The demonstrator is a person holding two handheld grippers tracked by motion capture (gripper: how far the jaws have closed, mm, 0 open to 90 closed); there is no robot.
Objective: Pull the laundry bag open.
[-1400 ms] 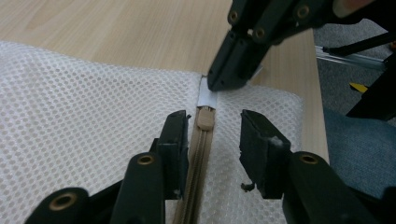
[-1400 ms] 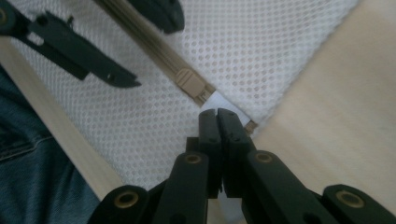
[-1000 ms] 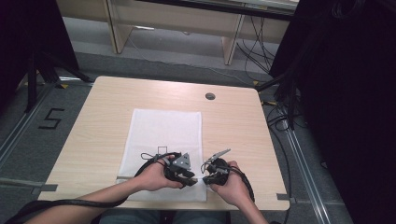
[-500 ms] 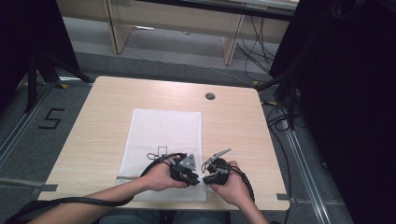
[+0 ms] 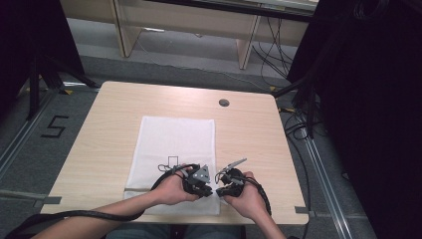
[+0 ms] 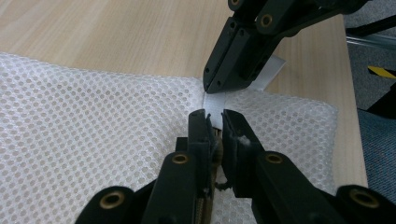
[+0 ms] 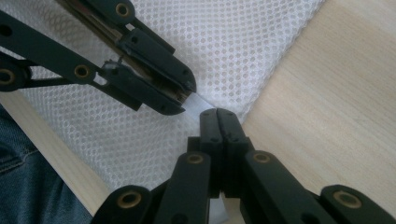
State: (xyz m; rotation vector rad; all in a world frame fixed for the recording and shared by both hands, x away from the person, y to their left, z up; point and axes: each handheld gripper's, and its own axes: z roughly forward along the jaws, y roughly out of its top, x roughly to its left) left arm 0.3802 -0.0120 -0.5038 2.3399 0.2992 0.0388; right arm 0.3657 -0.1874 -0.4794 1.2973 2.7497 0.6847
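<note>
Here, from the high view, my hands sit together at the near right corner of the white mesh bag [image 5: 171,149] on the table [image 5: 249,129], too small there to read the jaws. My left gripper [image 6: 214,120] has just been closing and now pinches a white tab [image 6: 215,102]. My right gripper [image 7: 218,114] is clamped on the tab's other end.

Table [image 5: 259,134]: light wood grain, rectangular. Round dark grommet hole [image 5: 224,102] near the far edge, right of centre. Grey tape strips [image 5: 44,200] at the near corners. Grey carpet floor [image 5: 59,109] at left carries a taped numeral 5 [image 5: 53,127]. Wooden desk legs [image 5: 124,27] beyond the table. Loose black cables [image 5: 271,50] on the floor at far right.
</note>
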